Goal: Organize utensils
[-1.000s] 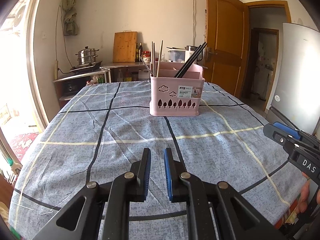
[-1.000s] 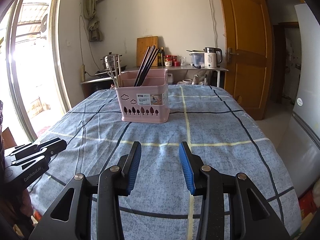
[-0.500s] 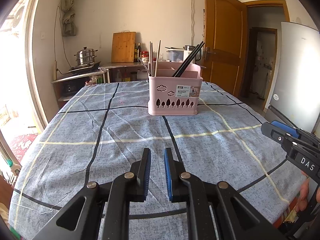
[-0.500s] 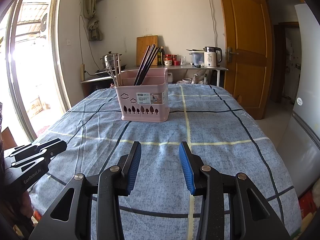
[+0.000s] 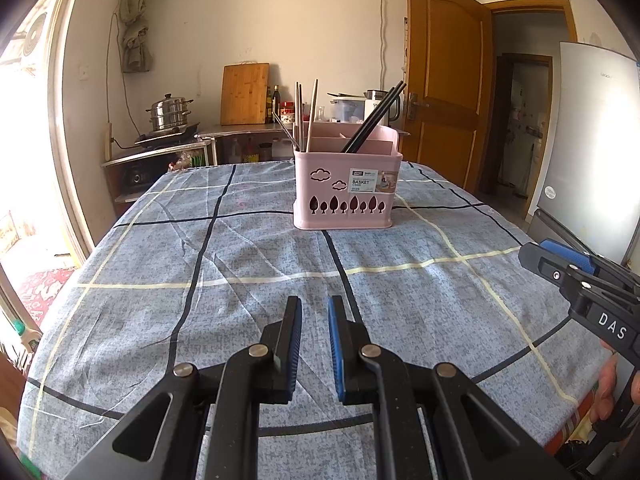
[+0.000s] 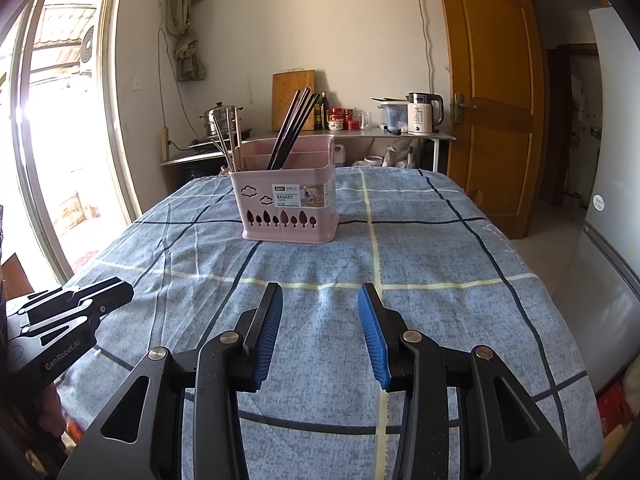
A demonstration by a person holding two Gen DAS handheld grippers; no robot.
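A pink utensil basket (image 5: 346,192) stands on the far middle of the table; it also shows in the right wrist view (image 6: 288,206). Black chopsticks (image 5: 374,122) lean in its right part and wooden and metal chopsticks (image 5: 304,114) stand in its left part. My left gripper (image 5: 314,310) hovers over the near table edge, empty, its jaws a narrow gap apart. My right gripper (image 6: 320,296) is open and empty, also at the near edge, well short of the basket. Each gripper shows at the side of the other's view.
A blue checked cloth (image 5: 248,264) covers the table. Behind it a counter holds a steel pot (image 5: 168,114), a cutting board (image 5: 244,94) and a kettle (image 6: 422,114). A wooden door (image 6: 488,92) and a grey fridge (image 5: 592,148) stand at the right.
The left wrist view has tilted slightly, so the basket sits a little lower and further left. Both grippers' jaws are unchanged.
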